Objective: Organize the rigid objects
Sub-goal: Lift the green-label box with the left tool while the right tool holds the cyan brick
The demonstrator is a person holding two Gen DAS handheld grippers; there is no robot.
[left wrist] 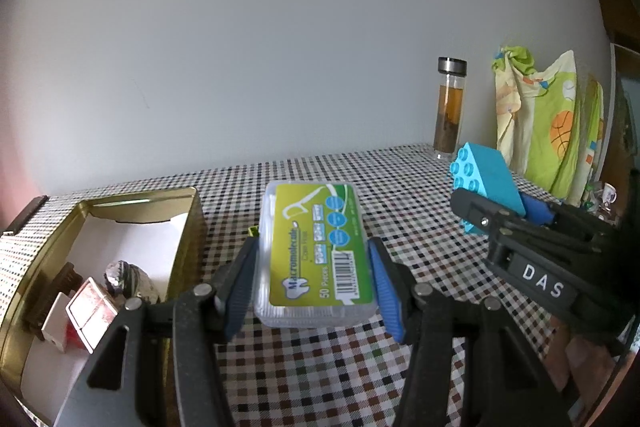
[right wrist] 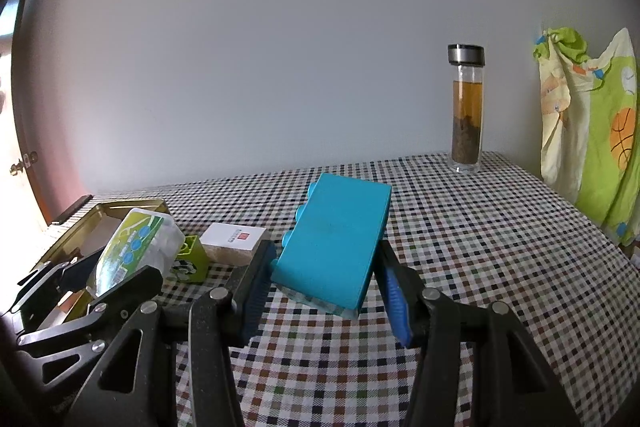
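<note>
My left gripper (left wrist: 314,283) is shut on a clear floss-pick box (left wrist: 314,251) with a green label, held above the checkered tablecloth (left wrist: 320,367). To its left stands an open gold tin (left wrist: 188,227) holding a few small items. My right gripper (right wrist: 326,275) is shut on a turquoise toy brick (right wrist: 336,243), tilted, studs facing left. The same brick (left wrist: 486,183) shows at the right of the left wrist view, the floss-pick box (right wrist: 132,251) at the left of the right wrist view. A small green block (right wrist: 192,259) and a white box (right wrist: 234,241) lie beside the tin (right wrist: 120,211).
A glass bottle (right wrist: 466,107) of brown tea stands at the back right against the white wall. A green and yellow patterned cloth (right wrist: 592,131) hangs beyond the table's right edge. A wooden door (right wrist: 24,107) shows at the far left.
</note>
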